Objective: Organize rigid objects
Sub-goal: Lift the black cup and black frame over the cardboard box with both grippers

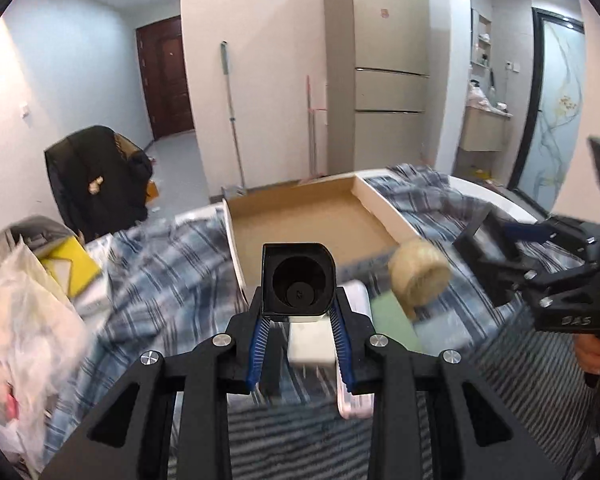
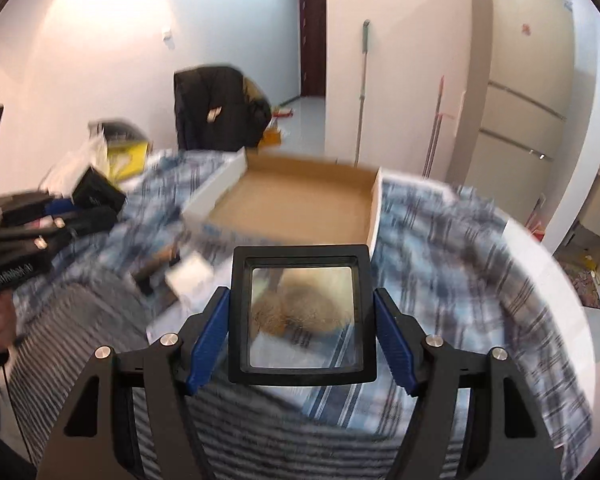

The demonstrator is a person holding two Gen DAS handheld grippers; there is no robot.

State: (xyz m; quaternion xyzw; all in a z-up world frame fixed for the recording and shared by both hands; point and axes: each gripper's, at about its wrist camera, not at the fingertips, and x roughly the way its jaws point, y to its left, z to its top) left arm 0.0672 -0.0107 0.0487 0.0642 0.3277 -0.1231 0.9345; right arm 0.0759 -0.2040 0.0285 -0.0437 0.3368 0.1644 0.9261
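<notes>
Rigid objects are being carried in both grippers above a bed covered with a blue-and-white plaid sheet (image 2: 452,248). The left gripper (image 1: 298,322) is pinching a black square-bodied plastic holder with a round bore (image 1: 298,280); its blue ribbed pads (image 1: 260,336) are pressing on the holder's lower sides. The right gripper (image 2: 302,340) is clamping a flat black square frame with a clear pane (image 2: 302,312); its blue pads (image 2: 210,344) are bearing on the frame's left and right edges, with the jaws standing wide to span it.

Beyond the fingers, an open shallow cardboard tray with white outer walls (image 1: 374,204) is lying on the bed, ahead of both grippers and apparently empty. A tan roll of tape (image 1: 418,276), a white rectangular block (image 1: 310,340) and a pale green flat item (image 1: 392,320) are resting on the sheet between the grippers and the tray. Blur is obscuring finer detail of these.

Judged step: transporting both held items to the tray. To do this well, the operator should be keeping each grip firm and level while advancing, clearing the near tray wall before lowering. Items should be set down apart from each other, each on the tray floor, and released only once resting. The frame's pane looks fragile, so it should be lowered flat rather than dropped.
</notes>
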